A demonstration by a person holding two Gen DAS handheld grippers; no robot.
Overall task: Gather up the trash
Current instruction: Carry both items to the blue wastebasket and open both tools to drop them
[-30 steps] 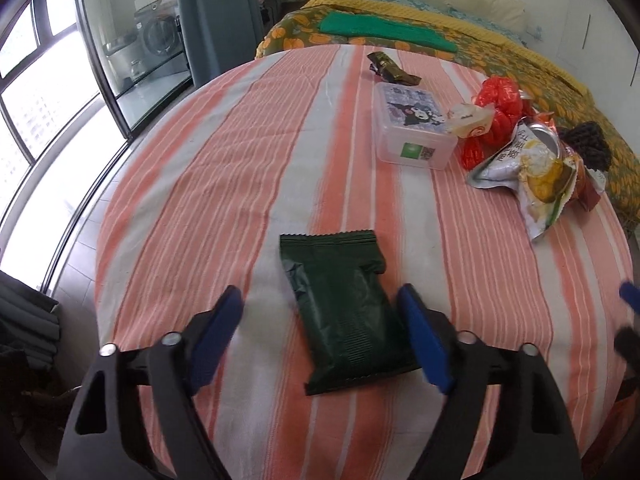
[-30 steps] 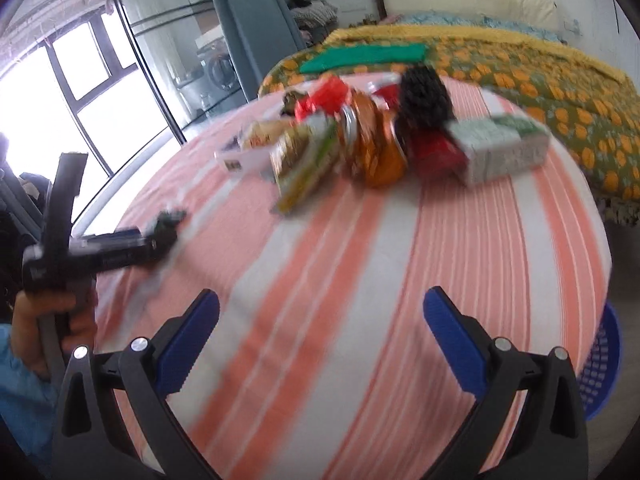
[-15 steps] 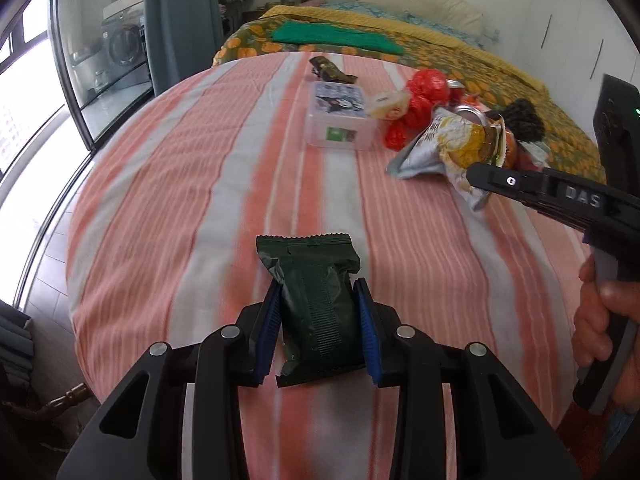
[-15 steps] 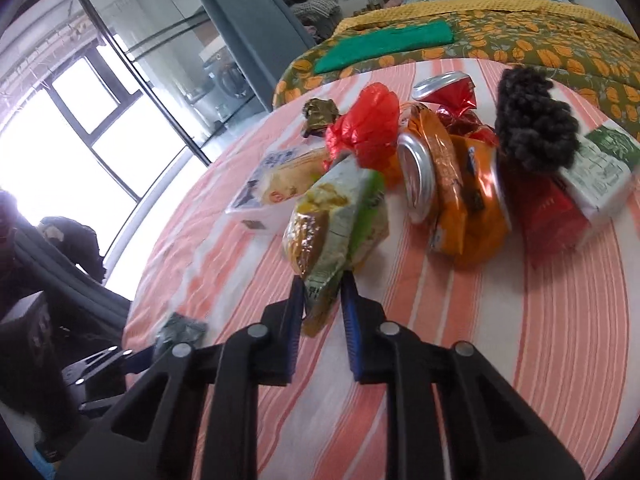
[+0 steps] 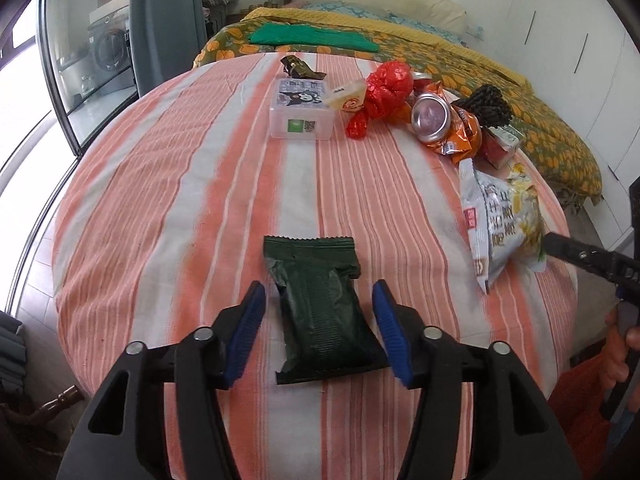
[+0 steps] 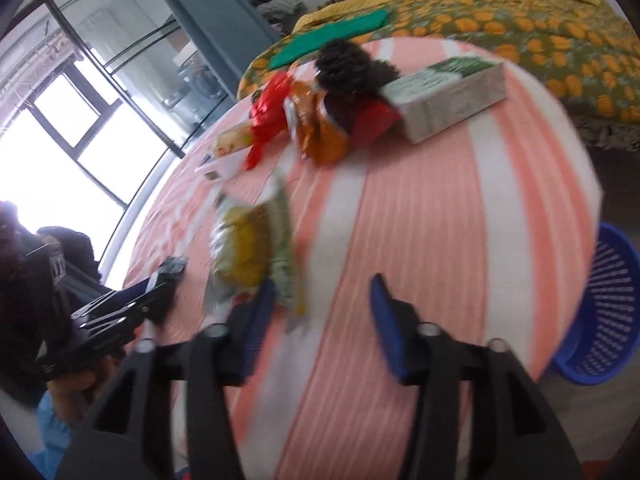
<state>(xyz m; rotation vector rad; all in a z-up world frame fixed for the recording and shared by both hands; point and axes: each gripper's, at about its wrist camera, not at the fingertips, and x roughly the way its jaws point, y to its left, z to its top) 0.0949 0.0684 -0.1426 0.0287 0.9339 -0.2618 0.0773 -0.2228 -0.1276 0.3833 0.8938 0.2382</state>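
Observation:
A dark green packet (image 5: 320, 312) lies flat on the striped tablecloth (image 5: 200, 200), between the blue pads of my left gripper (image 5: 318, 292). Its jaws are opening and stand clear of the packet on both sides. A yellow and green snack bag (image 6: 252, 252) lies just left of my right gripper (image 6: 323, 286), one corner close to the left pad (image 6: 262, 308). Those jaws are opening too, with only cloth between them; this view is blurred. The left wrist view shows the same bag (image 5: 504, 216) beside the right gripper's black tip. A blue basket (image 6: 600, 312) stands on the floor past the table's right edge.
At the far side of the table lie a clear plastic box (image 5: 300, 112), a red wrapper (image 5: 384, 92), a crushed can (image 5: 432, 116), a black knitted thing (image 5: 490, 104) and a white-green carton (image 6: 448, 96). A bed (image 5: 440, 52) stands behind, windows at the left.
My left jaws closed on the green packet and have since spread off it. My right jaws pinched the snack bag, pulled it out of the pile towards the near edge, then spread apart.

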